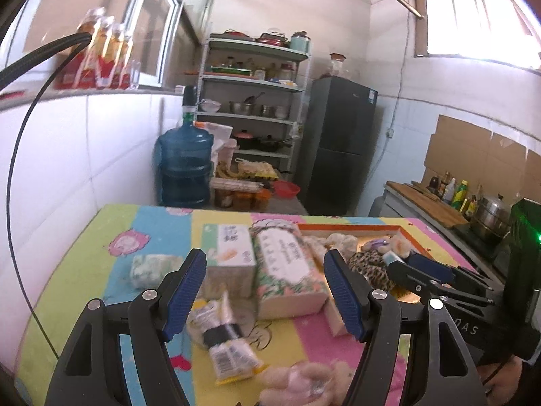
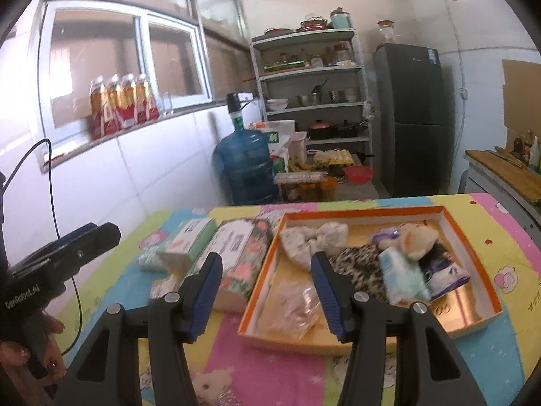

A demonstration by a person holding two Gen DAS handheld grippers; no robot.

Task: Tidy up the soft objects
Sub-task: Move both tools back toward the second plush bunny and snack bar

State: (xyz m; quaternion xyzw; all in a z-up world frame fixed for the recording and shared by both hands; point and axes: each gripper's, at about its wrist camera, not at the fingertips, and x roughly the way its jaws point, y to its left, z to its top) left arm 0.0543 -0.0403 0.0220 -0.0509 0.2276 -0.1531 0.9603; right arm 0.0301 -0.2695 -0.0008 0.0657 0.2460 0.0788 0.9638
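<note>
1. Soft things fill my orange-rimmed cardboard box (image 2: 453, 218) on the striped colourful table cloth (image 2: 507, 331): a white fluffy cloth (image 2: 314, 238), a cream plush toy (image 2: 417, 238), a pale green tissue pack (image 2: 404, 279) and a clear plastic bag (image 2: 292, 308).
2. Beside the box lie a flowery tissue pack (image 1: 287, 269) and a green and white carton (image 1: 231, 248).
3. Writing on them is too blurry to read.
4. My left gripper (image 1: 265, 296) has its jaws wide apart, holding nothing.
5. My right gripper (image 2: 267, 292) has its jaws apart and empty too.

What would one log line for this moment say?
left gripper: open, empty | right gripper: open, empty | box: part filled | packs on table
</note>
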